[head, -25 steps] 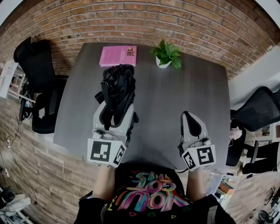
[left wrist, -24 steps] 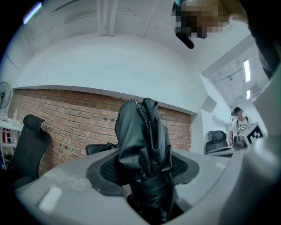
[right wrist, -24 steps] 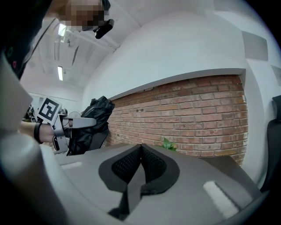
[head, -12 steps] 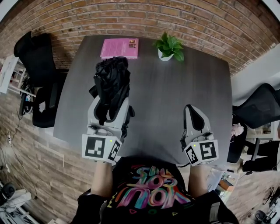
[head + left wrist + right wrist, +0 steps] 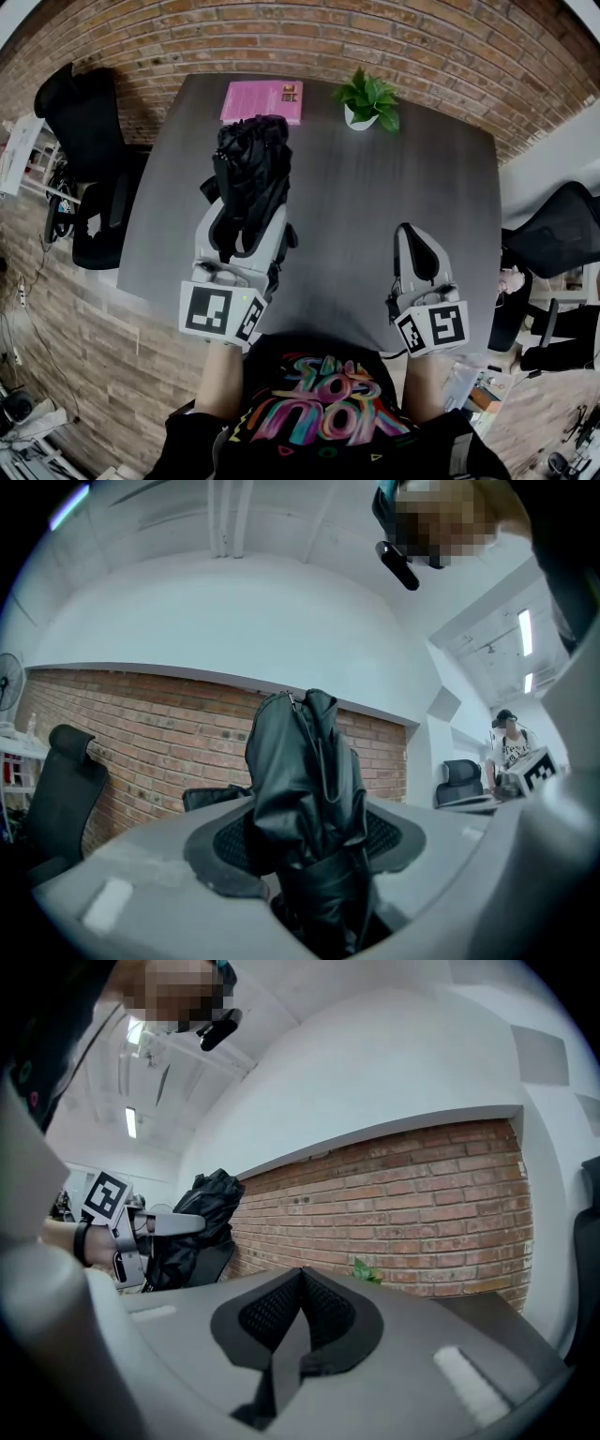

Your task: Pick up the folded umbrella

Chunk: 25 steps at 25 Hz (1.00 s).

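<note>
Because lifting needs a firm hold, the left gripper (image 5: 246,225) clamps the folded umbrella (image 5: 249,159) by its lower end, seemingly clear above the table's (image 5: 375,187) left half. The right gripper (image 5: 412,246), jaws together and empty, idles near the front right corner. A pink book (image 5: 262,101) and potted plant (image 5: 368,97) line the far edge; a brick wall (image 5: 422,47) stands beyond.

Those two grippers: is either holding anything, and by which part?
The left gripper grips the folded umbrella near one end; the rest juts beyond the jaws. The right gripper holds nothing.
</note>
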### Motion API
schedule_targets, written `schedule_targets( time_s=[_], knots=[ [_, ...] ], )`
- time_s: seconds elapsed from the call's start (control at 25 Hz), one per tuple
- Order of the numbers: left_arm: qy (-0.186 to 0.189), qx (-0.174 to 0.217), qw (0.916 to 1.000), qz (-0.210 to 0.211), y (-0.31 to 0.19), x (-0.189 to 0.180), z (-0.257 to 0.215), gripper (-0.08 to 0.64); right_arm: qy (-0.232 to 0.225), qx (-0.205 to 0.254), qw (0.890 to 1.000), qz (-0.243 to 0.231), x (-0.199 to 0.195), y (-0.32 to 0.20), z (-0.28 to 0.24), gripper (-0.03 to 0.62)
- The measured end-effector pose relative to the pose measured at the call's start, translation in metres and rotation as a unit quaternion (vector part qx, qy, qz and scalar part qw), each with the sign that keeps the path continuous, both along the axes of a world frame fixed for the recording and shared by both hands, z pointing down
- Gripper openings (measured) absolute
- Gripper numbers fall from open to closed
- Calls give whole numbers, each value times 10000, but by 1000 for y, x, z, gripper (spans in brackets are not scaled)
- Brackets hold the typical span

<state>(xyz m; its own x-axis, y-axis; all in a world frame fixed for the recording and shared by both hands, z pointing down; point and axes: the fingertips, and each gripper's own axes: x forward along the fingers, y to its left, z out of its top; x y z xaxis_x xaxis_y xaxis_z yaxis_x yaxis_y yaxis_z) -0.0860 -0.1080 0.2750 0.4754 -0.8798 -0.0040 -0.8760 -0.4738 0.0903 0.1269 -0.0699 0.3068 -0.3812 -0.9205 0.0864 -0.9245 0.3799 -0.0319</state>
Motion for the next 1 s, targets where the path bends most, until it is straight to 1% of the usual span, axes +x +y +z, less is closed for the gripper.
schedule_targets(
  time_s=[0.28, 1.0],
  knots=[
    [-15, -53, 10000, 40, -1, 0, 5, 264, 13, -10, 10000, -45, -4, 1, 1, -2],
    [-35, -269, 9995, 146, -8, 1, 24, 264, 103, -298, 9995, -80, -12, 2, 18, -2]
  ],
)
